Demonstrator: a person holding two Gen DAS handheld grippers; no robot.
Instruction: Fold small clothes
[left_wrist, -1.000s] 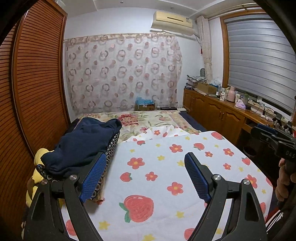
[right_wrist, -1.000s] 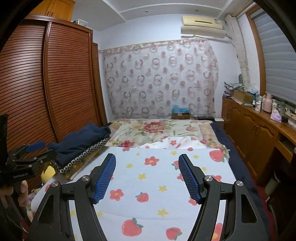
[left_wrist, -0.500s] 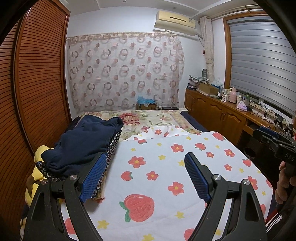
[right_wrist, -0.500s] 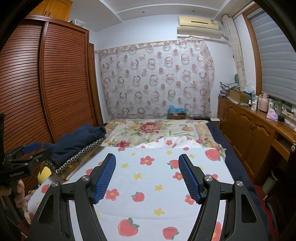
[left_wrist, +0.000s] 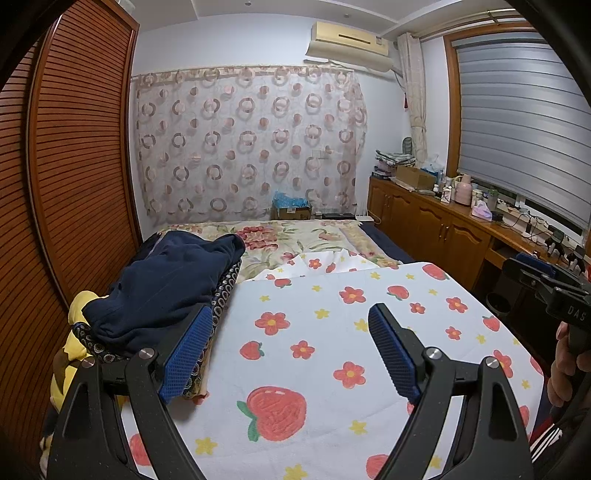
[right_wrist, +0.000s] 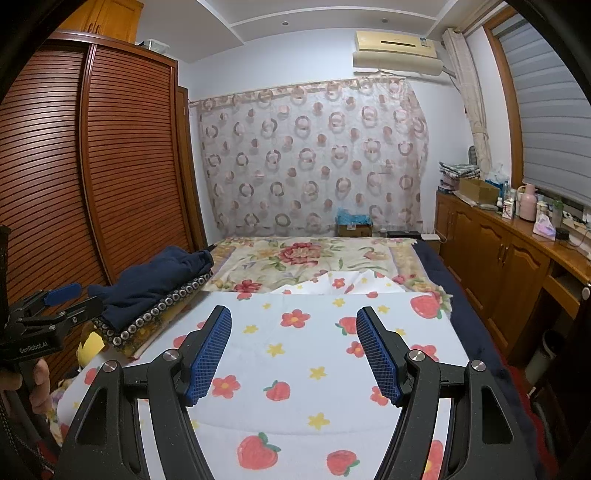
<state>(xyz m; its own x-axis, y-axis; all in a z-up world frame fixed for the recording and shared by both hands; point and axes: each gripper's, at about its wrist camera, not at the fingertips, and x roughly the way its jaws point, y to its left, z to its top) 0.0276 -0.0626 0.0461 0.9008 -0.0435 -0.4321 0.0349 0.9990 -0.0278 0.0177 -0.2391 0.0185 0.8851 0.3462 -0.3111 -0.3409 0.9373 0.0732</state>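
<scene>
A pile of clothes lies at the left of the bed: a dark navy garment (left_wrist: 166, 288) on top of a ring-patterned cloth (left_wrist: 221, 295), with yellow fabric (left_wrist: 79, 299) under them. The pile also shows in the right wrist view (right_wrist: 155, 277). My left gripper (left_wrist: 290, 347) is open and empty, held above the strawberry-print sheet (left_wrist: 314, 332), its left finger close to the pile's edge. My right gripper (right_wrist: 293, 350) is open and empty above the same sheet (right_wrist: 314, 373), to the right of the pile.
A wooden louvred wardrobe (left_wrist: 74, 184) runs along the left of the bed. A wooden cabinet (right_wrist: 509, 258) with bottles and boxes runs along the right wall. A floral blanket (right_wrist: 303, 258) covers the far end of the bed, with a curtain (right_wrist: 314, 158) behind.
Both grippers have risen and tilted slightly; the view has shifted a little. Both stay open and empty. The clothes pile has not moved.
</scene>
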